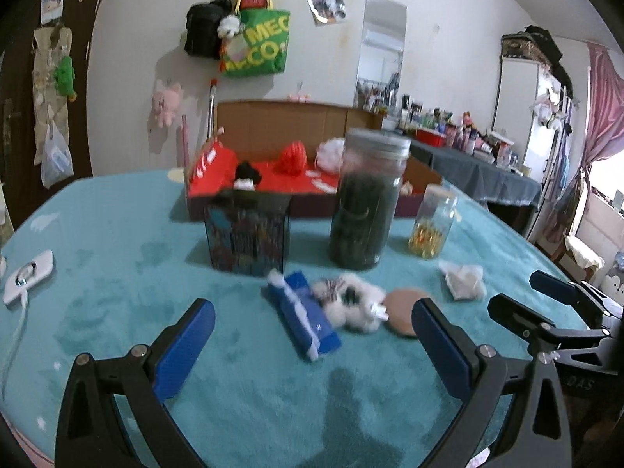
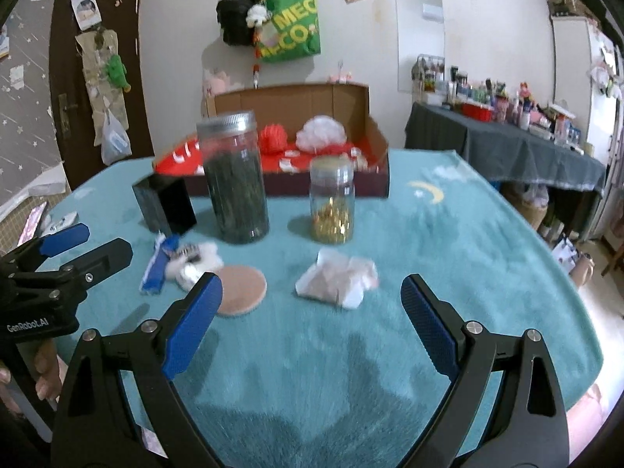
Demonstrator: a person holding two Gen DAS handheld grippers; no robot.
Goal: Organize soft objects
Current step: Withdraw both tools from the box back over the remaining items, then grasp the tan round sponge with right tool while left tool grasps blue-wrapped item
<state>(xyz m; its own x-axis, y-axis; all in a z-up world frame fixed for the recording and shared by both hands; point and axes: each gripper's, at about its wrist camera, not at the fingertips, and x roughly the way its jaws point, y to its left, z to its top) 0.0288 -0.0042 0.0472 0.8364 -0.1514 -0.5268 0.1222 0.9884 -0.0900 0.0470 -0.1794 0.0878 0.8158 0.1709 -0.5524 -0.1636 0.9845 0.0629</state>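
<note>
Overhead, both grippers hang above a plush teal tablecloth [image 2: 487, 234], each with its blue-padded fingers spread wide and holding nothing. Between and just beyond the left gripper's [image 1: 312, 335] fingers lie a blue soft packet edged in white fluff [image 1: 304, 314] and, touching it, a white furry toy [image 1: 353, 304]; a flat round tan pad [image 1: 403, 310] sits against that gripper's right finger. Just beyond the right gripper's [image 2: 312, 304] fingers rests a crumpled white fabric pouch [image 2: 337, 280], apart from the pad. Farther out stand two clear cylindrical jars, the tall one [image 2: 236, 177] packed with dark green matter, the short one [image 2: 332, 204] holding gold bits, plus one dark square box [image 1: 249, 232]. Behind them an open cardboard box with a red lining [image 2: 374, 144] holds a red knitted ball [image 2: 274, 138] and a white puff [image 2: 321, 132].
</note>
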